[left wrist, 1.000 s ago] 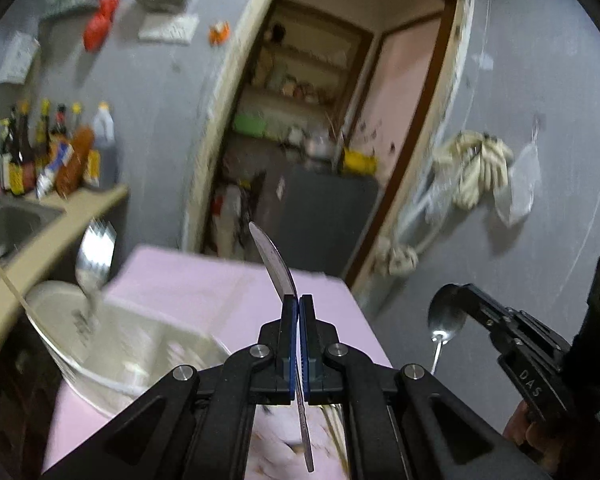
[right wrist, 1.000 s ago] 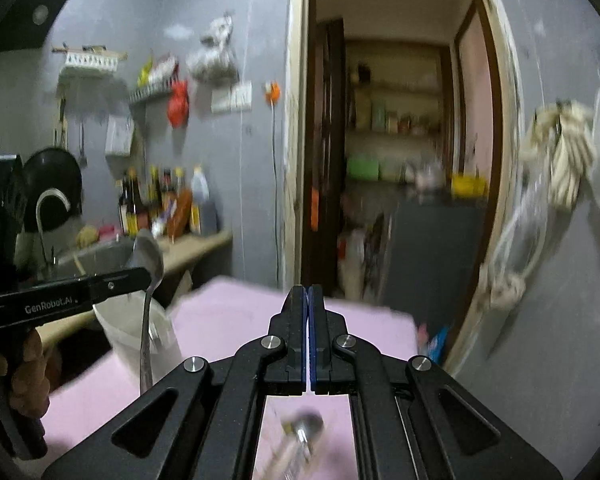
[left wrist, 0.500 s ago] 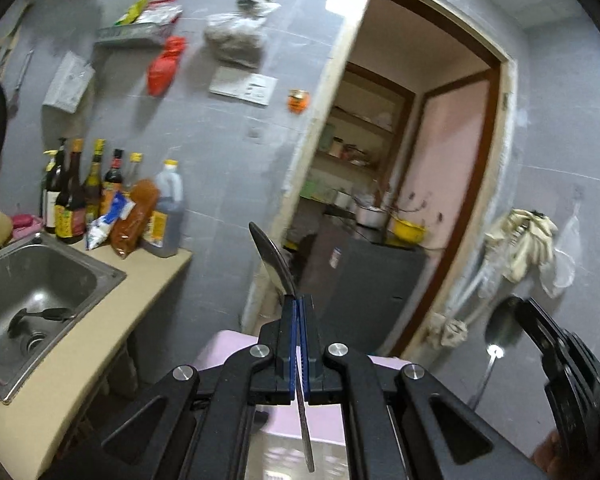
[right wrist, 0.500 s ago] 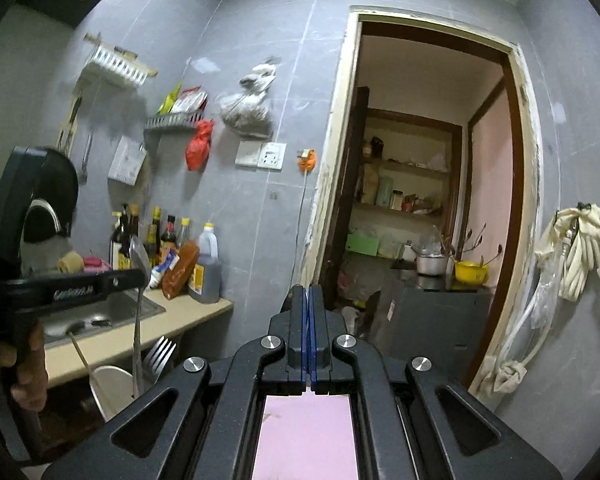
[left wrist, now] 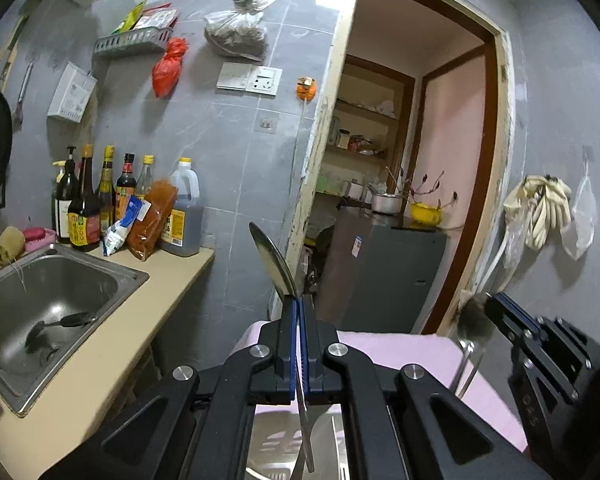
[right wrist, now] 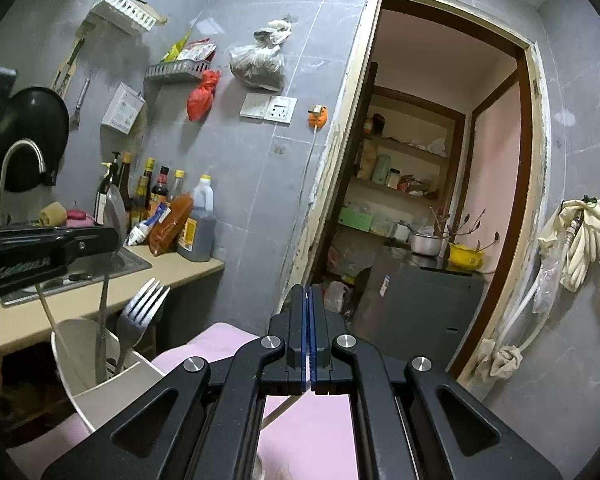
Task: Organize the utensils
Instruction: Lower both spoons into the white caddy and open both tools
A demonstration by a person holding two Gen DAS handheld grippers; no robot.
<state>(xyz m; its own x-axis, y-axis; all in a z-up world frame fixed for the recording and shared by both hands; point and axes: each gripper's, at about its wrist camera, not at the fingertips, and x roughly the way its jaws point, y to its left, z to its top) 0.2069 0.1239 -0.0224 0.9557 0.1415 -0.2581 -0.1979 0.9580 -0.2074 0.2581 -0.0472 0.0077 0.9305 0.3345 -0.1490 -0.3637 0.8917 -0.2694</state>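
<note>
My left gripper (left wrist: 299,300) is shut on a steel spoon (left wrist: 273,264), bowl up, handle hanging down between the fingers. In the right wrist view the left gripper (right wrist: 114,236) holds that spoon (right wrist: 115,210) with its handle reaching down into a white utensil holder (right wrist: 84,364), where a fork (right wrist: 140,312) stands. My right gripper (right wrist: 309,296) is shut on a second spoon; in the left wrist view the right gripper (left wrist: 488,304) shows that spoon (left wrist: 473,320), bowl up, over the pink table (left wrist: 400,348).
A steel sink (left wrist: 40,312) sits in the beige counter (left wrist: 112,344) on the left, with several sauce bottles (left wrist: 100,204) at the wall. An open doorway (left wrist: 400,184) lies ahead with a grey fridge (left wrist: 384,276). A steel tray (left wrist: 276,448) lies below my left gripper.
Both grippers tilted up from the table toward the wall and doorway, then settled. The left spoon's handle has come down into the white holder. Both spoons stay gripped.
</note>
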